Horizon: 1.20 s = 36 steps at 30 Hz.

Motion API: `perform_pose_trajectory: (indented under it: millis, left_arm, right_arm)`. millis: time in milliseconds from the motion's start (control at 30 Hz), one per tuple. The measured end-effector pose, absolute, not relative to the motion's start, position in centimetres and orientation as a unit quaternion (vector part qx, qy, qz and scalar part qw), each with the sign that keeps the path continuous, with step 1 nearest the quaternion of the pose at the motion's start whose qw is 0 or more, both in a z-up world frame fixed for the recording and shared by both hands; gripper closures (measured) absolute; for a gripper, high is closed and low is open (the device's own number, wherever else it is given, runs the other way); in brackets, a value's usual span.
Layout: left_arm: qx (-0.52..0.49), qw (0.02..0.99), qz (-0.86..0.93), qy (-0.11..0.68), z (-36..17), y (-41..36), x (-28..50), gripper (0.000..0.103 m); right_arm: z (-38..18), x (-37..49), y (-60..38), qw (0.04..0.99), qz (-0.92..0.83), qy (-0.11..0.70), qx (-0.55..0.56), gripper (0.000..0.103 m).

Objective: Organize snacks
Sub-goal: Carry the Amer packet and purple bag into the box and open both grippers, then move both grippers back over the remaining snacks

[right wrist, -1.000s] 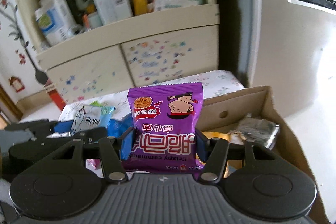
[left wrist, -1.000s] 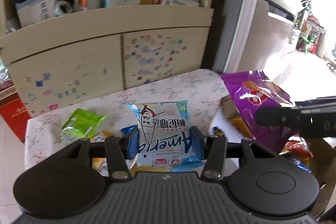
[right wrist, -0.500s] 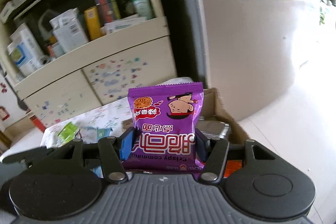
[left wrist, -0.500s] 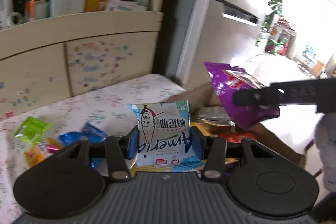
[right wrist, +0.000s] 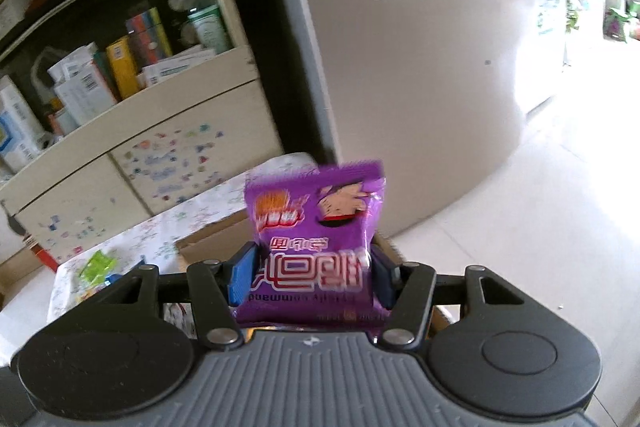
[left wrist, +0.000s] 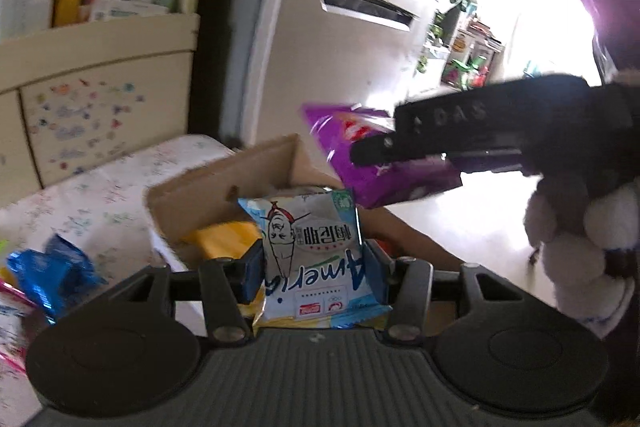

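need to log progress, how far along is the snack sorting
Partly done: the cardboard box already holds some packets. In hand: the left gripper clamps a white-blue packet, the right gripper a purple packet, neither dropped in yet. Left: a blue packet and green packet on the table.
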<state>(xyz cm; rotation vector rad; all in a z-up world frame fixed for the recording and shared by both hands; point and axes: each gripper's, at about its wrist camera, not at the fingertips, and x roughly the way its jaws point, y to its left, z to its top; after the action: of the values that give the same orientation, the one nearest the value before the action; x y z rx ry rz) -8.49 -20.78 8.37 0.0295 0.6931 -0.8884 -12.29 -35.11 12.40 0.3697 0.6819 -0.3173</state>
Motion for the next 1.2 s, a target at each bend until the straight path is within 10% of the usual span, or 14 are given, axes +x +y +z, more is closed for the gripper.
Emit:
perform_pose_trajectory:
  millis: [633,1200]
  left_arm:
    - [0.007,0.845,-0.406,0.347,8.6,-20.2,-8.0,0.019]
    - [-0.018,0.904,-0.250,0.345,11.9,-9.2,-2.1,0.011]
  right_arm:
    - [11.5,-12.1,-35.4,0.903,-0.149,0.337,0.222,0.034]
    - [11.6,-8.4,-29.7,0.916,-0.056,0.343,0.199,0.028]
